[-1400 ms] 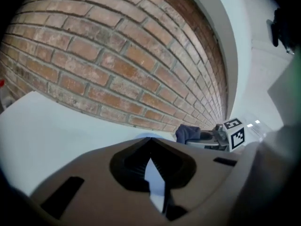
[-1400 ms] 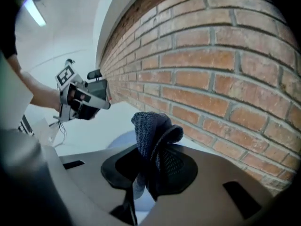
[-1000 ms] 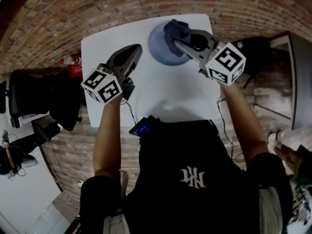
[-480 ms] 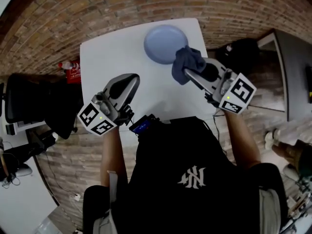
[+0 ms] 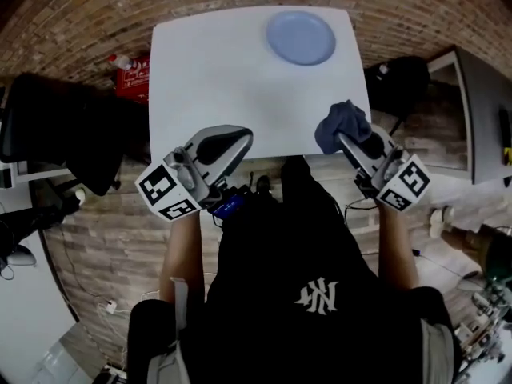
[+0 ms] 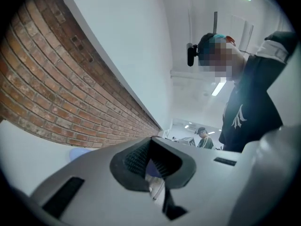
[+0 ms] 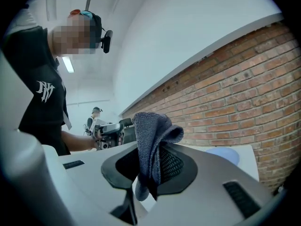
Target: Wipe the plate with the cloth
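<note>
A round blue plate [image 5: 301, 38] lies at the far right of the white table [image 5: 224, 78]; its edge shows pale blue in the right gripper view as plate [image 7: 225, 155]. My right gripper [image 5: 342, 137] hangs over the table's near right edge, shut on a dark blue-grey cloth [image 5: 339, 124], which bunches above the jaws as cloth [image 7: 151, 145]. My left gripper [image 5: 240, 138] is at the table's near edge, shut with nothing between its pads. Both grippers are well short of the plate.
Brick-pattern floor surrounds the table. A black office chair [image 5: 56, 126] stands to the left, a red object [image 5: 136, 74] by the table's left edge. A dark bag [image 5: 400, 86] sits right of the table. Another person [image 7: 94, 121] stands in the background.
Both grippers have drawn back from the plate toward me, to the table's near edge. The right one lifted the cloth off the plate and carried it along.
</note>
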Demonstrator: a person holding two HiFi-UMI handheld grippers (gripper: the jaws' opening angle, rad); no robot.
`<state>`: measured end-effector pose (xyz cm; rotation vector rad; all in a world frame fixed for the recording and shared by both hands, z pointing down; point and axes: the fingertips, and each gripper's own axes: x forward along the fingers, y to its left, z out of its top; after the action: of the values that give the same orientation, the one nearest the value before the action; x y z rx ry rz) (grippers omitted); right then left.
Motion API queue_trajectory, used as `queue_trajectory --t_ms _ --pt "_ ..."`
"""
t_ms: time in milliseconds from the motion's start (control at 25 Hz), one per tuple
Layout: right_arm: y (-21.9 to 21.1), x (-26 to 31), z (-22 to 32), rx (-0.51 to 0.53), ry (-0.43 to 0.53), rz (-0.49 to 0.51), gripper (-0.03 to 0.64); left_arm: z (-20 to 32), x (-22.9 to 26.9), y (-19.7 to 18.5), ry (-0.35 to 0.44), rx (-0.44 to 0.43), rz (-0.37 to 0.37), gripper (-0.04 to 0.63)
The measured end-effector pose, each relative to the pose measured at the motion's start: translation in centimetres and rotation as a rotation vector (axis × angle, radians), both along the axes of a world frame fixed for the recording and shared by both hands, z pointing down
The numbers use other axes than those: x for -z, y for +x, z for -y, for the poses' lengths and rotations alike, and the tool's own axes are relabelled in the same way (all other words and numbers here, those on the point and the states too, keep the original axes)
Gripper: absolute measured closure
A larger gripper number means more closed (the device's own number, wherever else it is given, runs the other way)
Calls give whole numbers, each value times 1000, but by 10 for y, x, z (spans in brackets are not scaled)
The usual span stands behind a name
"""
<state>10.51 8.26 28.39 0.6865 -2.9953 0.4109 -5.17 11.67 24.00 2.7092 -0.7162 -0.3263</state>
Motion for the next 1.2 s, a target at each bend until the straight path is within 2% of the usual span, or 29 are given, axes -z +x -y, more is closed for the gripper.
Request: queue_trajectory --t_ms 80,160,320,520,640,800,1040,1200 --pt "-8 1 -23 13 -2 1 531 -26 -9 -9 -4 -2 46 594" --pt "-16 3 -41 33 -12 16 531 -44 -13 -15 -12 1 55 594" --pt "-23 6 -77 70 -36 42 531 -75 -8 -13 2 35 8 594" --pt "-15 -3 -147 109 -40 53 531 -137 -8 9 19 35 -23 594" --pt "-20 0 -156 155 -48 67 531 -139 -2 11 7 54 -51 594" --pt "-21 2 -161 207 -66 75 531 -139 -7 29 -29 48 -16 594" --pt "19 -10 -236 239 -56 97 532 -207 -25 84 -46 44 43 594" --pt "28 -18 -249 236 -54 88 532 -217 -34 88 -60 45 54 594"
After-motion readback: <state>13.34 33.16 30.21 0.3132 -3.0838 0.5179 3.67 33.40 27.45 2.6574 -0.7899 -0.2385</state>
